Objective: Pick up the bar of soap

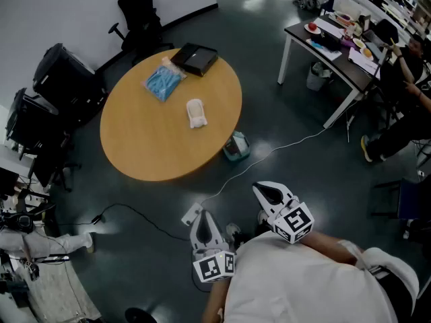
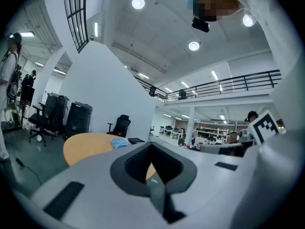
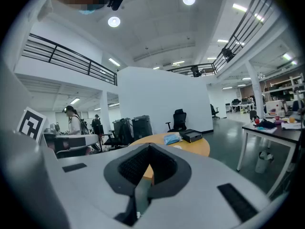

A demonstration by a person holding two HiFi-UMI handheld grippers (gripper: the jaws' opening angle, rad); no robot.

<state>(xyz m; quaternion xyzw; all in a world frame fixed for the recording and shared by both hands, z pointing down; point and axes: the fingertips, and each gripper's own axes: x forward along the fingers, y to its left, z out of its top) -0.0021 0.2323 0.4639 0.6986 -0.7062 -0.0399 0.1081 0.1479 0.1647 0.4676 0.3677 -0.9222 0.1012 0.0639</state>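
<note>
The bar of soap [image 1: 196, 113], cream coloured, lies near the middle of the round wooden table [image 1: 155, 147]. A blue packet [image 1: 163, 81] and a black box [image 1: 194, 58] lie farther back on the same table. Both grippers are held close to the person's body, well short of the table. My left gripper [image 1: 201, 218] is shut and holds nothing. My right gripper [image 1: 269, 192] is shut and empty too. The right gripper view shows the table [image 3: 200, 149] beyond the jaws, with the soap [image 3: 177, 147] as a small pale spot and the blue packet [image 3: 171, 138] behind it.
A teal object [image 1: 236, 147] sits on the floor by the table's near edge, with a white cable [image 1: 269, 150] running past it. Black cases [image 1: 64, 79] and an office chair [image 1: 138, 15] stand at the left. A cluttered white desk [image 1: 330, 46] with a seated person [image 1: 404, 66] is at the right.
</note>
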